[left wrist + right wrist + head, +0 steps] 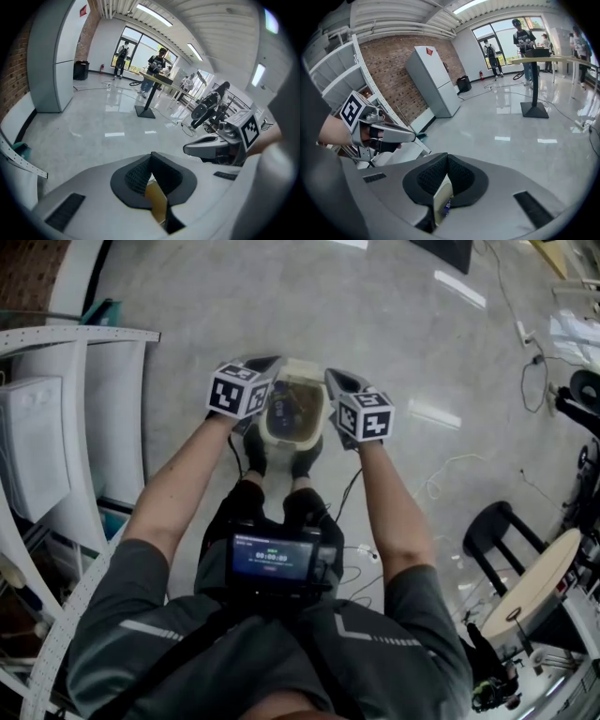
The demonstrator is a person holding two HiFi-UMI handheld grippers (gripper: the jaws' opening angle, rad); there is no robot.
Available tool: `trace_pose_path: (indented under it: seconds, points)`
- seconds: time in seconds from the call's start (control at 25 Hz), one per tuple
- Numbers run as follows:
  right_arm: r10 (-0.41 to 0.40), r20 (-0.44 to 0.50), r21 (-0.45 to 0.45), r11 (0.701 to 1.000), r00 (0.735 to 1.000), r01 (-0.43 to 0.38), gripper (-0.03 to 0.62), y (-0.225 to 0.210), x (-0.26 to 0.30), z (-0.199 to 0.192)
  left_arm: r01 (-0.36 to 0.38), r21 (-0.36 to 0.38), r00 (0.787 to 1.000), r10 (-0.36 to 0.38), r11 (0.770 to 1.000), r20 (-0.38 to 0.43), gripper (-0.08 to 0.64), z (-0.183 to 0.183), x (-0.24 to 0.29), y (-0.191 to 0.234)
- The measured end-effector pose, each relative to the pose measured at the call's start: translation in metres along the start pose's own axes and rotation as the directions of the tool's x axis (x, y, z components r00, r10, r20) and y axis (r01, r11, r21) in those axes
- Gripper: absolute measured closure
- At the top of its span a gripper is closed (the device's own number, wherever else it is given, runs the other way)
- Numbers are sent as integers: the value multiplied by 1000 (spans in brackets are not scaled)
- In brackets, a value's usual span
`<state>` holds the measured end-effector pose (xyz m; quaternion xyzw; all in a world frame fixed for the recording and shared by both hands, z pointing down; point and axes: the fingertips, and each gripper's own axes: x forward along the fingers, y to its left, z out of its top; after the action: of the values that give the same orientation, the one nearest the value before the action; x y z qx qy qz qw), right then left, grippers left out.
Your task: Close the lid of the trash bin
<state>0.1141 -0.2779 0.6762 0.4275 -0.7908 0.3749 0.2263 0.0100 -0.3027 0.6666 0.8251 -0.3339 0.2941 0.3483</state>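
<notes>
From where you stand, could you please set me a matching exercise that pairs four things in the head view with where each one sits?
Things:
1. trash bin
2. left gripper
3. round wooden table
4. white shelving

Places:
A. lower right corner of the head view
B. on the floor just ahead of the person's shoes, open at the top
C. along the left edge of the head view
D. beside the bin's left rim

Pairs: 1-B, 2-D, 3-A, 4-C
</notes>
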Motion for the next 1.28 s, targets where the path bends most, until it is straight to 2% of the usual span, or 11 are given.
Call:
trace_pose_path:
  seconds: [0.12, 0.24, 0.4, 0.56, 0.8, 0.96, 1.2, 1.28]
  points:
    - [-39, -23, 25, 999, 999, 39, 591, -9, 8, -8, 6, -29, 1000, -6, 1000, -22, 563, -5, 11, 5]
    - [-79, -53, 38, 996, 995, 82, 591, -16, 23, -15, -4, -11, 998, 3, 1000, -66, 563, -11, 18, 14]
    - [-58, -68, 56, 996, 996, 62, 591, -5, 34, -21, -9, -6, 996, 8, 1000, -92, 563, -21, 20, 23]
    - [-70, -79, 78, 994, 994, 76, 589, -15, 32, -24, 2, -7, 993, -3, 1000, -116, 563, -26, 30, 17]
    - [-33, -73, 135, 990, 997, 42, 589, 1, 28, -35, 16, -48, 990, -23, 999, -138, 563, -49, 18, 10]
    - [-59, -101, 132, 989, 993, 72, 590, 1, 26, -52, 22, -61, 987, -31, 998, -161, 563, -65, 18, 2]
    - [-103, -194, 105, 987, 975, 125, 589, 6, 18, -100, 71, 32, 964, -61, 997, -258, 563, -108, 16, -18]
    - [-107, -213, 111, 985, 971, 133, 589, 8, 12, -115, 74, 41, 958, -60, 996, -280, 563, -123, 13, -24]
